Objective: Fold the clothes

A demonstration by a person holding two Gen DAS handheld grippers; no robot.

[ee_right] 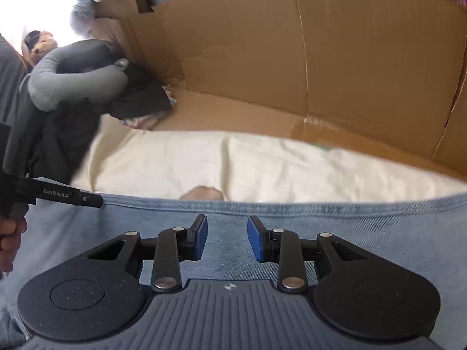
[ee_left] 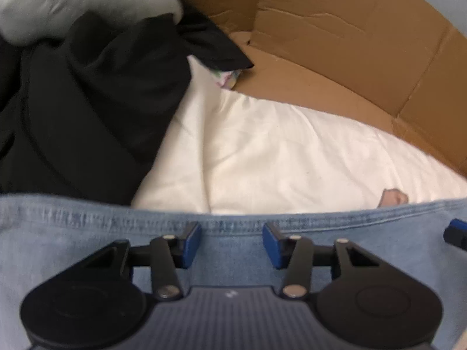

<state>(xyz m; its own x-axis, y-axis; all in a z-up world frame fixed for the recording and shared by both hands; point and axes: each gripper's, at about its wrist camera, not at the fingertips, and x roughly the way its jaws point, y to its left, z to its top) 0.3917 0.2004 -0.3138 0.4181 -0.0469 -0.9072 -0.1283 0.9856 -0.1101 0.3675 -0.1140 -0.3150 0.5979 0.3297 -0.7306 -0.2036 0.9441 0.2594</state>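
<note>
Left wrist view: your left claw (ee_left: 232, 243) stands part-open over the denim garment (ee_left: 87, 242), gripping nothing; bring both pads down squarely on the stitched hem just ahead. Right wrist view: your right claw (ee_right: 227, 240) gapes narrower, empty, denim beneath; match heights before pinching.

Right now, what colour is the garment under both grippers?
Light blue denim garment with a stitched hem; the right wrist view shows it best.

White sheet (ee_left: 277, 151) lies open ahead; dark clothes (ee_left: 87, 102) crowd left; cardboard wall (ee_right: 321, 58) seemingly blocks beyond.
</note>
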